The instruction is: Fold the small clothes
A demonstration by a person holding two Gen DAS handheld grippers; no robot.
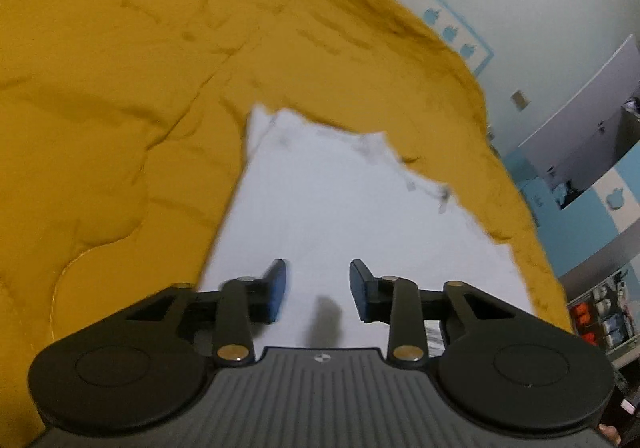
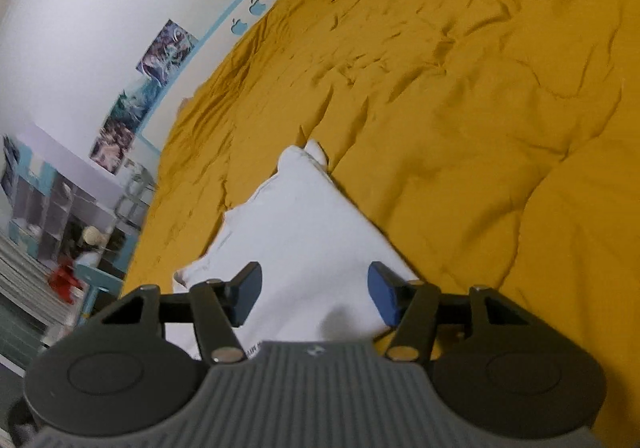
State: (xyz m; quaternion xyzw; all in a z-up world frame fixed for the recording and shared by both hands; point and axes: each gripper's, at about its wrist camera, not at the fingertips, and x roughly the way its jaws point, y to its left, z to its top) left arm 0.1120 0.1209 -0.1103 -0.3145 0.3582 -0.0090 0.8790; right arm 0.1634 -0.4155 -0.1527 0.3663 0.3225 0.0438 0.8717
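Observation:
A white garment (image 1: 340, 204) lies flat on a mustard-yellow quilt (image 1: 120, 88). In the left wrist view my left gripper (image 1: 318, 288) is open above the near part of the garment, its blue pads apart and empty. In the right wrist view the same white garment (image 2: 304, 232) lies on the quilt (image 2: 480, 108). My right gripper (image 2: 314, 294) is open over the garment's near end, with nothing between its fingers. Faint dark print shows near the garment's far edge in the left wrist view.
The quilt covers a bed against a white wall with posters (image 2: 164, 48) and a blue-framed headboard (image 2: 256, 4). Shelves with small items (image 2: 64, 216) stand beyond the bed's edge. A desk or shelf unit (image 1: 592, 152) stands past the bed in the left view.

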